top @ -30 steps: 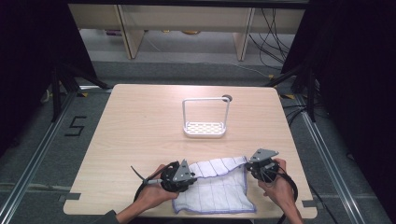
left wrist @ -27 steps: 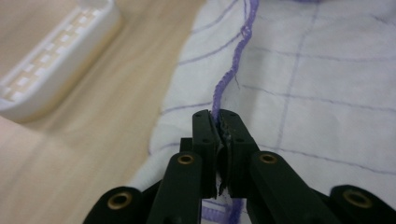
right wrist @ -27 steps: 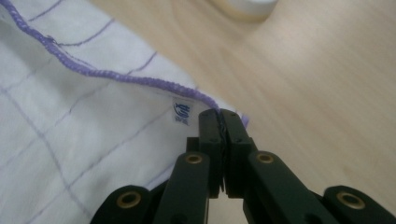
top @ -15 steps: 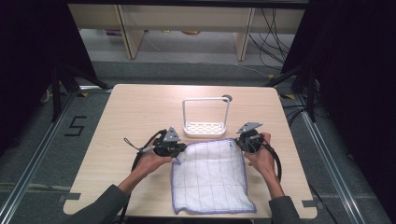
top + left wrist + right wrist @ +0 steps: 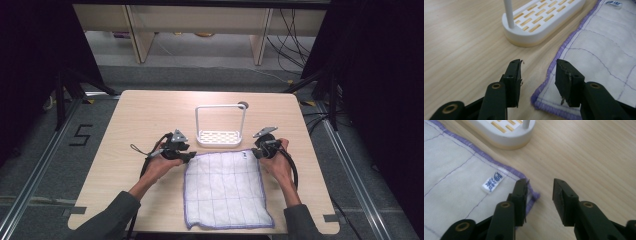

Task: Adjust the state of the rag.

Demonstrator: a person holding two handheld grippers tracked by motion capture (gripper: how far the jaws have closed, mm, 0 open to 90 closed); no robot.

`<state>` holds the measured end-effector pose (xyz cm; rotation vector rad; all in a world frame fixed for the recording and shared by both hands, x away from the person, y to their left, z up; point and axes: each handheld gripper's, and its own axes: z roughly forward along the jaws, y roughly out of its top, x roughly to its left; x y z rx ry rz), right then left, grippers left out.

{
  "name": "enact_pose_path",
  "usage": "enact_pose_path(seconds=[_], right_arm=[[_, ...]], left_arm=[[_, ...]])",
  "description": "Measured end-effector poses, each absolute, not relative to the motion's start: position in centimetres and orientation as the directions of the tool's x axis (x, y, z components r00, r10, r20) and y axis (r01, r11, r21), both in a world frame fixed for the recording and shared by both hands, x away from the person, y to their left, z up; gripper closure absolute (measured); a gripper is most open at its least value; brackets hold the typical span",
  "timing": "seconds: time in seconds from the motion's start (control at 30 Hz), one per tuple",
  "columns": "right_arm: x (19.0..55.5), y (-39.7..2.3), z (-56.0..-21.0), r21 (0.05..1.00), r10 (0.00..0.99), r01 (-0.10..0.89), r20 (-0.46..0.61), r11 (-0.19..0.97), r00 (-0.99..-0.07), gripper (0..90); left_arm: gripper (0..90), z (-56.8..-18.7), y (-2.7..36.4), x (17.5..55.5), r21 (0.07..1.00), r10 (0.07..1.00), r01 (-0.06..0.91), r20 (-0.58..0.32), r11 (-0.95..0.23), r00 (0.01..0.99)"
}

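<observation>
A white quilted cloth (image 5: 225, 187) with a purple hem lies spread flat on the wooden table (image 5: 140, 115). My left gripper (image 5: 186, 156) sits at its far left corner, jaws open over the cloth (image 5: 599, 50) hem and holding nothing. At the far right corner my right gripper (image 5: 256, 151) is open too, and the cloth's (image 5: 454, 182) corner lies under its left jaw. A small label (image 5: 492, 182) with blue print is sewn near that corner. Both grippers (image 5: 537, 75) (image 5: 540, 193) rest close to the tabletop.
A white slotted rack (image 5: 220, 136) with a tall wire hoop stands just beyond the cloth, between the two grippers; its base (image 5: 541, 22) (image 5: 504, 132) lies close ahead of each. A round hole (image 5: 243, 105) sits near the table's far edge. Cables trail from both grippers.
Both grippers carried the cloth's far edge away from the person, unfolding it flat. Their jaws then opened and let go of the two corners.
</observation>
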<state>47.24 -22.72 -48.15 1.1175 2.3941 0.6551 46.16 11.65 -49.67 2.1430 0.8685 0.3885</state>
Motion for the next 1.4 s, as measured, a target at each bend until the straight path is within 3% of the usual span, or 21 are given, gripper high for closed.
enact_pose_path(seconds=[0.13, 0.3, 0.63, 0.93, 1.1, 1.23, 1.27, 1.3, 1.4], right_arm=[[46.3, -23.8, -47.5, 0.583, 0.811, 0.612, -0.150, 0.534, -0.565, 57.0], [46.3, -24.3, -47.4, 0.588, 0.822, 0.622, -0.140, 0.518, -0.552, 55.9], [47.0, -24.0, -47.8, 0.603, 0.836, 0.636, -0.096, 0.481, -0.541, 54.5], [47.8, -23.9, -48.7, 0.604, 0.831, 0.638, -0.074, 0.478, -0.552, 54.4], [48.3, -23.2, -49.3, 0.612, 0.833, 0.647, -0.035, 0.455, -0.553, 54.8], [48.5, -23.1, -49.5, 0.599, 0.820, 0.648, -0.025, 0.470, -0.572, 62.9], [48.7, -23.3, -49.7, 0.610, 0.801, 0.627, -0.023, 0.485, -0.598, 71.0], [48.7, -23.3, -49.7, 0.610, 0.801, 0.627, -0.023, 0.485, -0.598, 71.0], [48.4, -23.3, -49.7, 0.609, 0.806, 0.648, 0.023, 0.458, -0.592, 83.4]], left_arm=[[48.9, -49.1, 12.4, 44.7, 0.742, 0.690, 0.474, -0.020, -0.475, 0.723], [42.7, -49.5, 12.2, 44.4, 0.719, 0.702, 0.501, -0.026, -0.481, 0.711], [43.8, -50.5, 11.8, 45.6, 0.699, 0.732, 0.525, -0.002, -0.486, 0.681], [52.2, -51.0, 10.8, 46.3, 0.701, 0.709, 0.497, 0.018, -0.511, 0.705], [67.0, -51.2, 10.8, 46.4, 0.715, 0.683, 0.479, -0.002, -0.510, 0.730], [75.6, -51.2, 10.8, 46.4, 0.720, 0.668, 0.472, -0.015, -0.509, 0.744], [80.6, -51.2, 10.8, 46.4, 0.722, 0.666, 0.467, -0.012, -0.510, 0.745], [80.6, -51.3, 10.9, 46.4, 0.724, 0.667, 0.465, -0.008, -0.510, 0.745], [83.1, -51.3, 11.0, 46.5, 0.731, 0.668, 0.453, 0.004, -0.510, 0.744]])
